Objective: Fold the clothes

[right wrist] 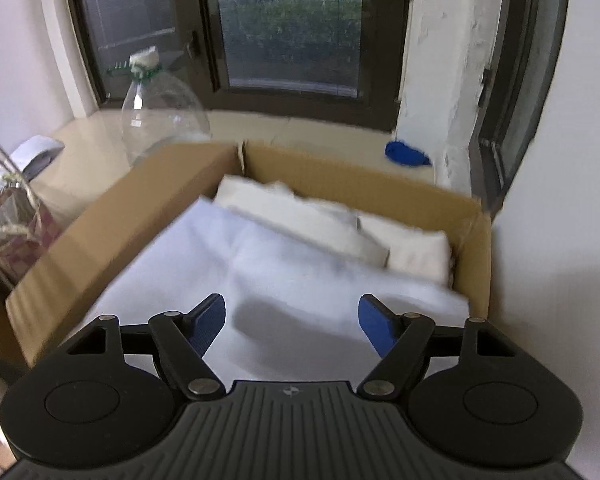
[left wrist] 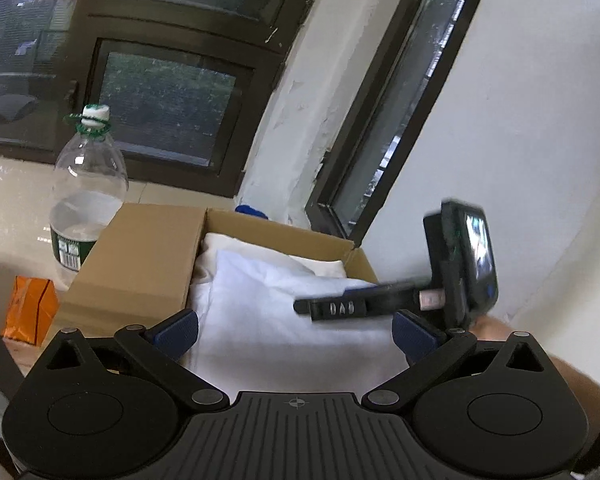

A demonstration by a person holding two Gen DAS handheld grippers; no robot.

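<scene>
Orange packet [left wrist: 30, 312] and water bottle [left wrist: 86, 196] seen at the bench's left edge, just beside the cardboard box [left wrist: 140, 264]. White folded garment [left wrist: 284, 320] lies in the box, overlapping cream folded pieces [right wrist: 332, 224] stacked toward its far wall. Left tongs [left wrist: 296, 334] released, spread wide, nothing between them, held above the white garment. Right tongs [right wrist: 292, 328] also released and empty, held over the same garment. Blue cloth item [right wrist: 406, 154] spotted on the sill behind the box. Judged: folding and boxing of this piece done; any remaining clothes not visible.
</scene>
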